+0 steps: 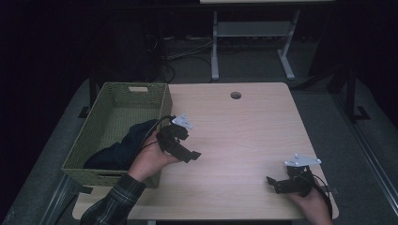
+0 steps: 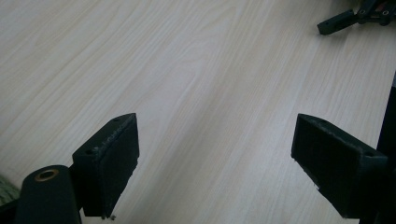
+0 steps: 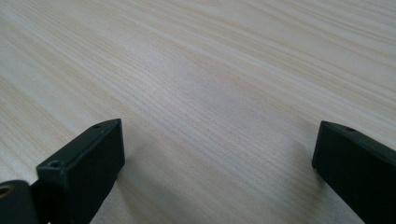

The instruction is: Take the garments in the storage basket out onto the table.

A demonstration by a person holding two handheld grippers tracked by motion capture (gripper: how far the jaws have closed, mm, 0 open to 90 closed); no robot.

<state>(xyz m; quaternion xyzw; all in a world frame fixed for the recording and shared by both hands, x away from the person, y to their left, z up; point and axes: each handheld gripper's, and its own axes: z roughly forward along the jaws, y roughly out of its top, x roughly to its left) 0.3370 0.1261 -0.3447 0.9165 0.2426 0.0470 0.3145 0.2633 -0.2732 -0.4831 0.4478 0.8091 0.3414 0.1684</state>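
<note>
My left gripper (image 1: 187, 151) hangs just right of the green basket (image 1: 155, 96), fingers (image 2: 109, 161) apart and empty; the dark cloth (image 1: 123, 147) lies inside it. Right gripper (image 1: 278, 183) waits near-right over the table (image 1: 244, 131), fingers apart. Next, I judge, I reach left into the basket for the cloth.

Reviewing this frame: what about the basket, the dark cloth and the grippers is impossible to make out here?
- Dark cloth in the green basket, high view: too dark to tell what garment it is; the left gripper and its hand cover part.
- Right gripper, high view: jaw gap too small to judge there.
- Label on the basket's far wall, high view: too small to read.
</note>
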